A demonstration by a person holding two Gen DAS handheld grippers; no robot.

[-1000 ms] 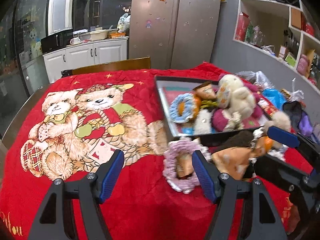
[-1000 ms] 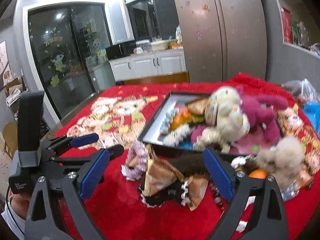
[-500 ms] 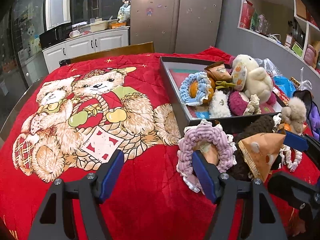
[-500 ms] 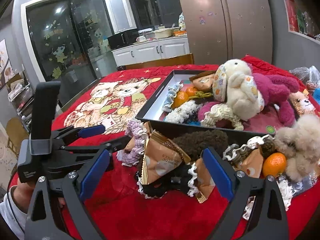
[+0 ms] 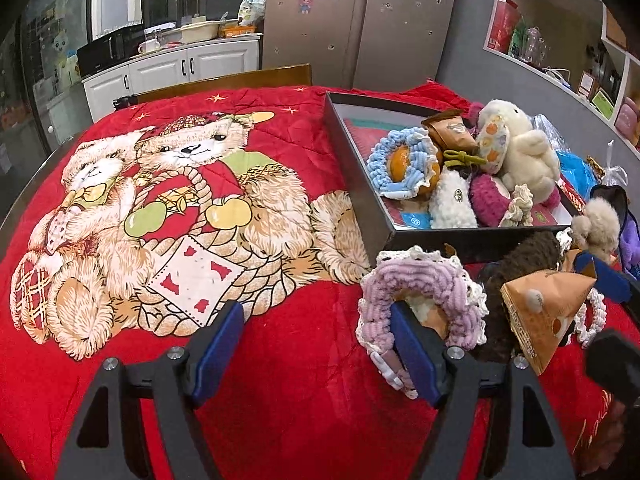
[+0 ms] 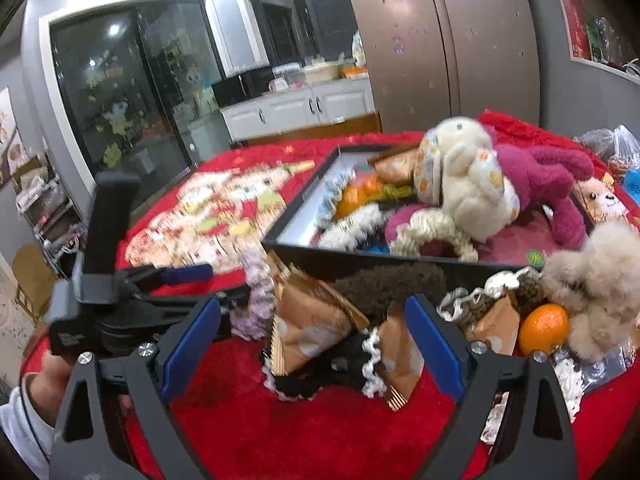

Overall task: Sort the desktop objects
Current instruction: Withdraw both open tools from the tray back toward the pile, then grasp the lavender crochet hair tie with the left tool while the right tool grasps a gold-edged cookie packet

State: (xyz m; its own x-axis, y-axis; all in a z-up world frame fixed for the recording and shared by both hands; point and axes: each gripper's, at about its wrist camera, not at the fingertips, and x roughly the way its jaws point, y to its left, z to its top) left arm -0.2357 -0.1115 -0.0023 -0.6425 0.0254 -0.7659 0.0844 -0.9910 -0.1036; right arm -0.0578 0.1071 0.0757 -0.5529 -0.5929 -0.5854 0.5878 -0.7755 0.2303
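Purple scrunchie [image 5: 424,292] lies on the red bear blanket [image 5: 160,220] covering the worktop, just in front of the black tray's [image 5: 352,176] near wall. Left tool [image 5: 316,344]: fingers apart, right finger touching the scrunchie. Right tool [image 6: 316,340]: fingers apart, straddling a brown snack packet [image 6: 316,320] beside the scrunchie. Tray holds plush toys.

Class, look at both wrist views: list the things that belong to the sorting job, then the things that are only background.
Part of the job:
black tray
purple scrunchie
orange snack packet
mandarin
left gripper, open
right gripper, open

Just lying about:
fridge
white cabinets
wall shelves
bear-print red cloth
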